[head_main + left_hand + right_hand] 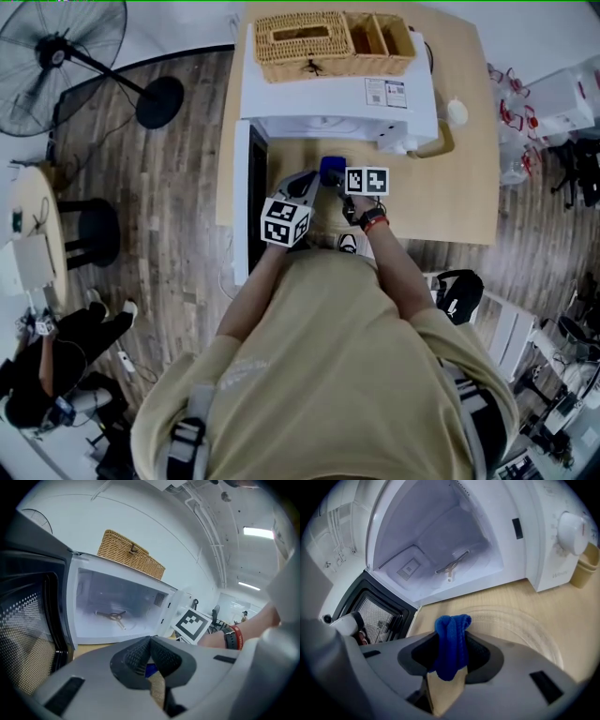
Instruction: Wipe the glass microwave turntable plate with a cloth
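The white microwave (337, 108) stands on the wooden table with its door (251, 202) swung open to the left. Its cavity holds only the roller ring (451, 566). The glass turntable plate (520, 630) lies flat on the table in front of the opening. My right gripper (450, 648) is shut on a folded blue cloth (452, 625), held just over the plate's near-left rim. In the head view the cloth (330, 169) shows between both grippers. My left gripper (150, 641) is shut, tips touching, with nothing seen between them. It sits close to the left of the right gripper (339, 178).
A wicker basket (328, 42) sits on top of the microwave. A beige cup (586, 566) stands to its right. The open door (375, 611) blocks the left side. A floor fan (56, 56) and a seated person (56, 366) are off to the left.
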